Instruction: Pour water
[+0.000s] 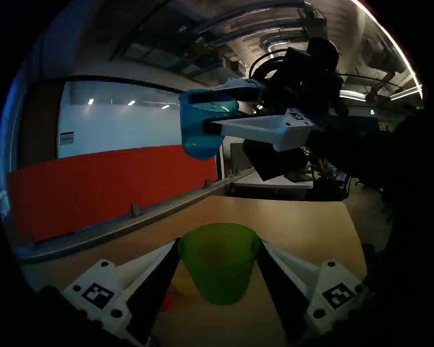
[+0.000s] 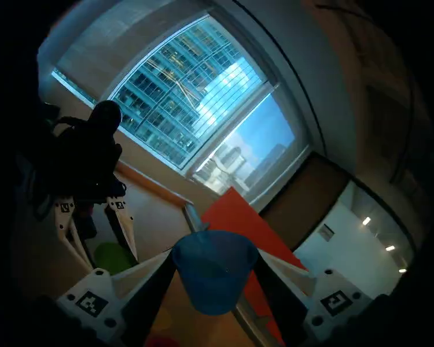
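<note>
Two cups are held, each pinched between both fingers: the green cup (image 1: 220, 272) by the left gripper (image 1: 217, 250) over the table (image 1: 309, 225), the blue cup (image 2: 214, 277) by the right gripper (image 2: 214, 257), raised above.

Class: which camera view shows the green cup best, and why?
The left gripper view: the green cup sits close and whole, held in the left tool. In the right gripper view the cup is small, dim and partly hidden.
</note>
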A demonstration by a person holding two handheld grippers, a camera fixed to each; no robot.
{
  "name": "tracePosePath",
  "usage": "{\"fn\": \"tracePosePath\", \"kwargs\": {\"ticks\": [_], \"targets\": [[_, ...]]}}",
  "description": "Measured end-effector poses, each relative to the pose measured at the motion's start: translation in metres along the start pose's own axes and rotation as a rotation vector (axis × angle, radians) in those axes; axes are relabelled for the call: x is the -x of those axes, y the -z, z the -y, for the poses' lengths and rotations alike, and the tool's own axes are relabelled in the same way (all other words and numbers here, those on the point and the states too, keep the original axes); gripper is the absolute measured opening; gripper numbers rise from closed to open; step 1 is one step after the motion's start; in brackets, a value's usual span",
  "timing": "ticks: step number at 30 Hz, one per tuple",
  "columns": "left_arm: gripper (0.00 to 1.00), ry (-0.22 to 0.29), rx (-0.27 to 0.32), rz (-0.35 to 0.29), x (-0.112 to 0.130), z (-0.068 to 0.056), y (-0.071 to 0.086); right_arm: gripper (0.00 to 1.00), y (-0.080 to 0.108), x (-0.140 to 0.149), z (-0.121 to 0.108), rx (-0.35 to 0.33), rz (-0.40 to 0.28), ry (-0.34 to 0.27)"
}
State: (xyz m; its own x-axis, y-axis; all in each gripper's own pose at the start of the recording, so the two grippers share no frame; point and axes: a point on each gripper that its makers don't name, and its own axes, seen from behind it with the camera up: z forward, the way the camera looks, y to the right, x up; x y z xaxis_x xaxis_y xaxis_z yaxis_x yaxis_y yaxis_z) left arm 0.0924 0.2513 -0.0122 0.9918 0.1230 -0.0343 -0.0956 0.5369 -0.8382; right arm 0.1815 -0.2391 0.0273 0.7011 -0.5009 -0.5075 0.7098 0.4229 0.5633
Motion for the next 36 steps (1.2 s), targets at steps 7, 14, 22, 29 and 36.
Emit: {"fn": "tracePosePath", "kwargs": {"ticks": [7, 14, 22, 29, 36], "targets": [[0.89, 0.001, 0.001, 0.002, 0.001, -0.001, 0.0, 0.92, -0.006, -0.003, -0.005, 0.005, 0.007, 0.082], [0.89, 0.004, 0.005, 0.005, 0.003, -0.002, -0.002, 0.92, -0.011, -0.005, -0.007, 0.009, 0.016, 0.152], [0.89, 0.002, 0.016, 0.0, 0.0, -0.006, -0.003, 0.92, -0.015, -0.005, -0.011, 0.019, 0.022, 0.226], [0.89, 0.004, 0.021, -0.005, 0.0, -0.008, -0.004, 0.92, -0.018, -0.005, -0.016, 0.029, 0.032, 0.277], [0.89, 0.005, 0.024, -0.008, -0.002, -0.01, -0.005, 0.92, -0.019, -0.005, -0.018, 0.034, 0.035, 0.311]]}}
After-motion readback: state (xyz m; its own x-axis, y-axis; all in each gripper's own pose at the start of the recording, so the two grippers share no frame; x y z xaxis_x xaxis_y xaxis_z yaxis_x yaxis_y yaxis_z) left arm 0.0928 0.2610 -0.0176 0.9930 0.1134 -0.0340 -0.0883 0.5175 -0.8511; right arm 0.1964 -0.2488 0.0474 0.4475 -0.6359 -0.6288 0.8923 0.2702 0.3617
